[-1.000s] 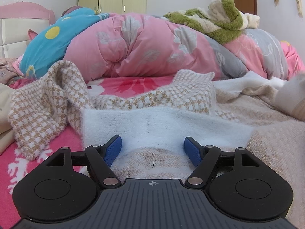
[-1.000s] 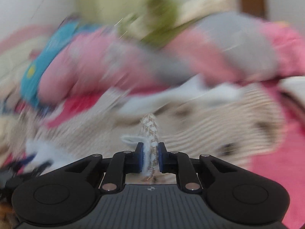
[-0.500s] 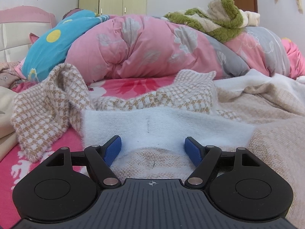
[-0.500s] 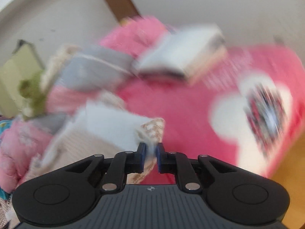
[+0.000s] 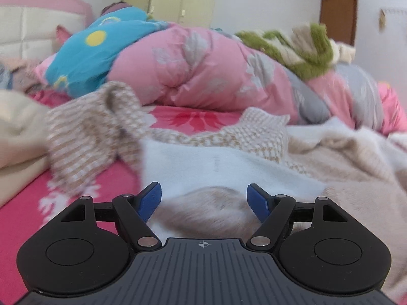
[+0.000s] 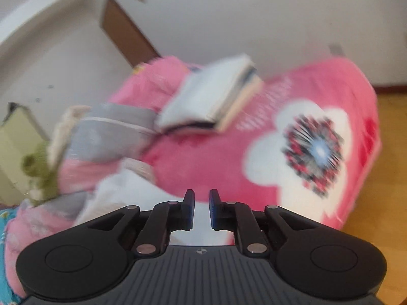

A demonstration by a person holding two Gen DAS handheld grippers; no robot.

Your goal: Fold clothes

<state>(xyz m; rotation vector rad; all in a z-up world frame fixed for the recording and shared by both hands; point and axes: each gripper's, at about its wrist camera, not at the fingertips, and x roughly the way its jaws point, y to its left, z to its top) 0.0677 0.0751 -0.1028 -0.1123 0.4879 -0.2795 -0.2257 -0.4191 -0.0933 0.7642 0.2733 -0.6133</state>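
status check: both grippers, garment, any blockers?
Left gripper open over the houndstooth garment, nothing gripped. Right gripper slightly open, empty, facing the pink bedspread. No blockers seen.

Bright, even indoor light; both fisheye views bend at dark corners. Motion blur smears the bedding, worst in the right wrist view.

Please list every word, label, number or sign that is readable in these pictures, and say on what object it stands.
No readable words or numbers.
Left gripper body: a small crosshair mark, no letters.
Right gripper body: a similar small mark, blurred.
Folded stack on the bed: too blurred to read.
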